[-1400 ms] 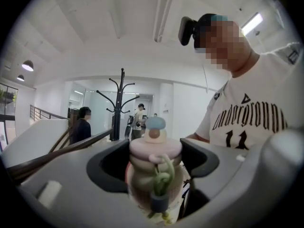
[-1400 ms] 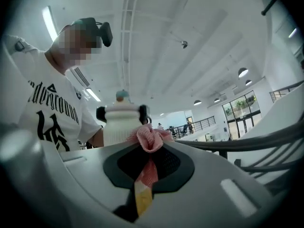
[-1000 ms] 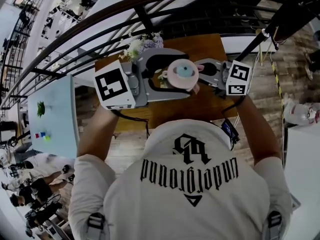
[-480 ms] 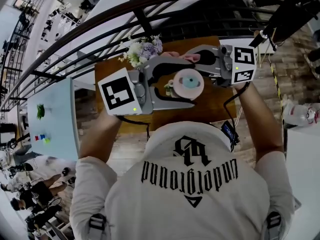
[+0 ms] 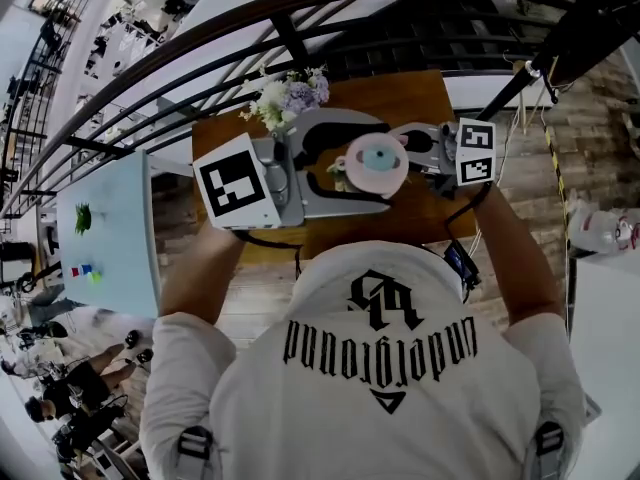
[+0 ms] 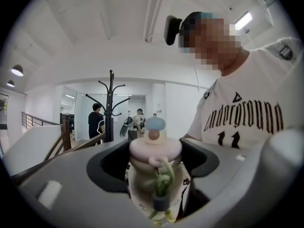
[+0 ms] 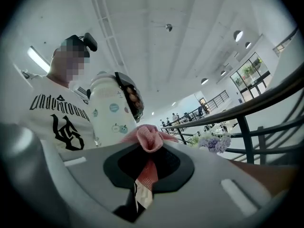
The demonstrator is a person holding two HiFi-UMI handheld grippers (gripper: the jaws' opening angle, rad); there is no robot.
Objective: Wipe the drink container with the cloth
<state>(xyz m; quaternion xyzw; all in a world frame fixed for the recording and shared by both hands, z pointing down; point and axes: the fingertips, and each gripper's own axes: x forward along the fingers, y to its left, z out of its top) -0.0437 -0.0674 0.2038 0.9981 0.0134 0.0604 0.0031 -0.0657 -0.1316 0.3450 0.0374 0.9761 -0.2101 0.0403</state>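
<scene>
Grips the drink container [image 5: 372, 161] in the left tongs [image 6: 154, 167], jaws pressed against the white body just under the pink lid, with a green strap loop dangling in front. Pinches a pink cloth [image 7: 148, 137] in the right tongs [image 7: 149, 163], jaws nearly together, fabric bunched above them and a strip hanging below. Holds the container over the middle of the wooden counter [image 5: 405, 93], cloth just beside its decorated side; contact not discernible. Flowers [image 5: 285, 96] at the far left corner, next to the dark railing [image 5: 288, 33].
</scene>
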